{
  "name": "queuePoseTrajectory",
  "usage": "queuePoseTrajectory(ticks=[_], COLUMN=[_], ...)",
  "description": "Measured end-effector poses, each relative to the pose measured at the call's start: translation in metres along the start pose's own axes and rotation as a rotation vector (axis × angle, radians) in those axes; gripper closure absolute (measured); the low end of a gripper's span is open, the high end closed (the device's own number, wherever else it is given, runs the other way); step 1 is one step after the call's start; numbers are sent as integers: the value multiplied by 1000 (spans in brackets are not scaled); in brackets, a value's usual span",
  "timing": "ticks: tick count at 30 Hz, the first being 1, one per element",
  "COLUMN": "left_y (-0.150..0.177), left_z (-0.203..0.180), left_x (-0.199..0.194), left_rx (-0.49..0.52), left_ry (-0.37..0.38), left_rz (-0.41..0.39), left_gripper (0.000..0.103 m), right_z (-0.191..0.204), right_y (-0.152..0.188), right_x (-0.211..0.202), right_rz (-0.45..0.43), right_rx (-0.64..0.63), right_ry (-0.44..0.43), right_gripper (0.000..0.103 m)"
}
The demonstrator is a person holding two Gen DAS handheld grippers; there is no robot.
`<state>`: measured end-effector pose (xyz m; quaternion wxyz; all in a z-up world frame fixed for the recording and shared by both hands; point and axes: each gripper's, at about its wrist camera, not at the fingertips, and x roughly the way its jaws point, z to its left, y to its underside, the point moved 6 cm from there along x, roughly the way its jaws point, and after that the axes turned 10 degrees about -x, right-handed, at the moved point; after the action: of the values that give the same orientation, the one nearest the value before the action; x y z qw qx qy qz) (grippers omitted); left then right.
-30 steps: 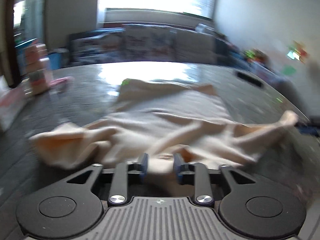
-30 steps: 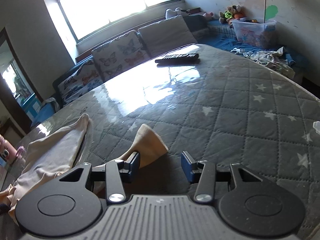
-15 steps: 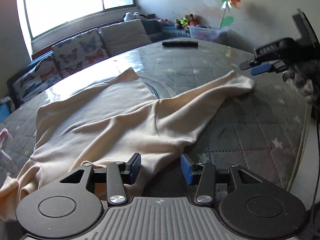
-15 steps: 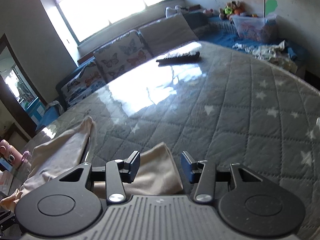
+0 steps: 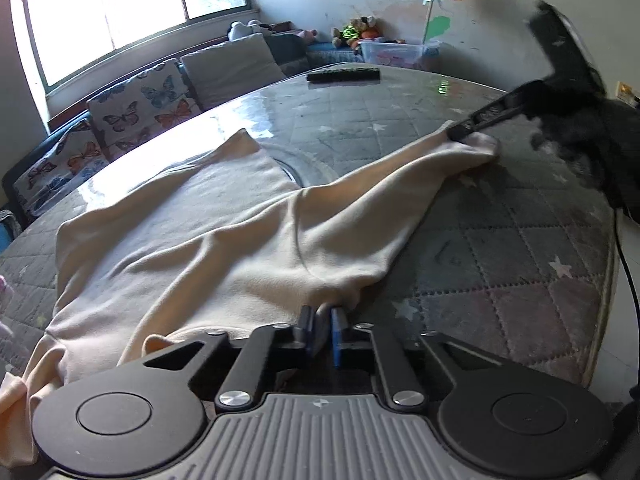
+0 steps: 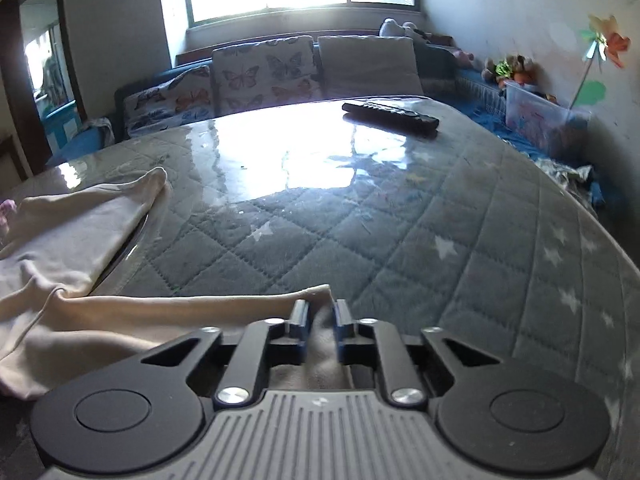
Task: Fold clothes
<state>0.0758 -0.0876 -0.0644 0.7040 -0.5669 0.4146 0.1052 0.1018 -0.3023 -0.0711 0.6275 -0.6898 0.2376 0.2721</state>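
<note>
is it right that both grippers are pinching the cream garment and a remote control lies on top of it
Not quite. The left gripper and right gripper do pinch the cream garment, but the remote control lies on the bare quilted table cover, far from the garment, as the right wrist view shows.

Left claw (image 5: 320, 330): two blue-padded fingers on matte black linkage arms.
Left claw housing: grey ribbed plate, small cross mark above the ribs, round black discs either side.
Screws: silver round heads on each linkage arm.
Right claw (image 6: 320, 322): same black arms, blue pads, grey ribbed plate, silver screws.
Cable: thin black, beside the right claw's body.
</note>
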Motion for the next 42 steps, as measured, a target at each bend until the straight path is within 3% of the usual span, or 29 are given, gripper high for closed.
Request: queuePoseTrajectory(ticks=[3,11,18,20,21,22,28,33,36,42], left_y=[-1,-6,-15,-23,-27,-32,-62,-81,-87,-93], left_z=[0,-22,-11,2,11,23,106,178,212,243], left_x=[1,4,-8,-15,-18,-21,-17,0,13,46], left_rx=[-18,-90,-138,-153,-166,-184,-343,-478,-535,-551], left_ry=[27,193,211,173,147,117,-122,-288,-338,-351], left_rz=[6,37,9,-20,-37,-54,-91,-92,-86,-47], left_gripper=[98,98,93,79,67,62,53,53,52,45], right_z=[-2,-11,-9,-9,-7,-6,22,56,77,117], right_y=[-9,-34,-42,-45,-48,-50,-73,-96,-110,-131], right_x=[9,38,43,41,38,36,28,32,41,71], right_rz=[2,3,13,13,10,8,-9,-19,-15,6], right_rx=[-23,-93,-166,-163,-164,-166,-188,-207,-220,-249], right_ry=[20,111,123,108,97,88,-32,-142,-206,-281], right_gripper=[97,97,92,92,91,88,81,76,76,75])
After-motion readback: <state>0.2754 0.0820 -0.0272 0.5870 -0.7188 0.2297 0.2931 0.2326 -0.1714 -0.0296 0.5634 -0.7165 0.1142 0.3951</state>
